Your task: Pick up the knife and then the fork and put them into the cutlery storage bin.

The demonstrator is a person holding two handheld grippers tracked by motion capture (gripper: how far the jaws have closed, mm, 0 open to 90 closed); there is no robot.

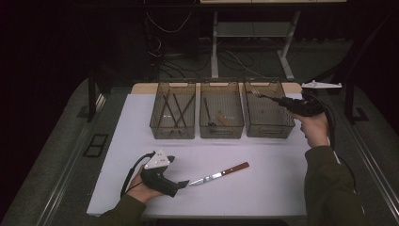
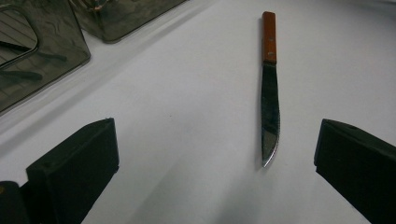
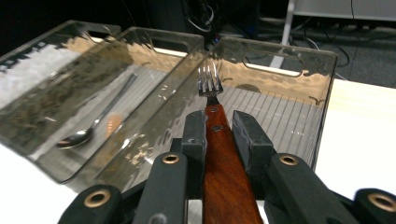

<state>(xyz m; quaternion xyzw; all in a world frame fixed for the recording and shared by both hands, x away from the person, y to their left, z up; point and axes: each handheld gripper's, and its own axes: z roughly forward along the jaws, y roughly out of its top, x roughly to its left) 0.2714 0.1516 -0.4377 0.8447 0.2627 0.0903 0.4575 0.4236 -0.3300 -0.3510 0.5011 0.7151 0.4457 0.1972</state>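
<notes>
A knife (image 1: 219,174) (image 2: 270,93) with a brown wooden handle lies on the white mat, blade toward me. My left gripper (image 1: 184,182) (image 2: 215,140) rests low at the blade's tip, open, the tip lying between its jaws nearer the right one. My right gripper (image 1: 281,100) (image 3: 219,123) is shut on the wooden handle of a fork (image 1: 258,93) (image 3: 210,81). The fork's tines point forward over the right clear bin (image 1: 268,127) (image 3: 289,60), whose floor is bare.
Three clear bins stand in a row at the back. The left bin (image 1: 171,132) holds several thin dark sticks. The middle bin (image 1: 221,132) holds a spoon (image 3: 93,126). White mat (image 1: 273,188) spreads in front of the bins.
</notes>
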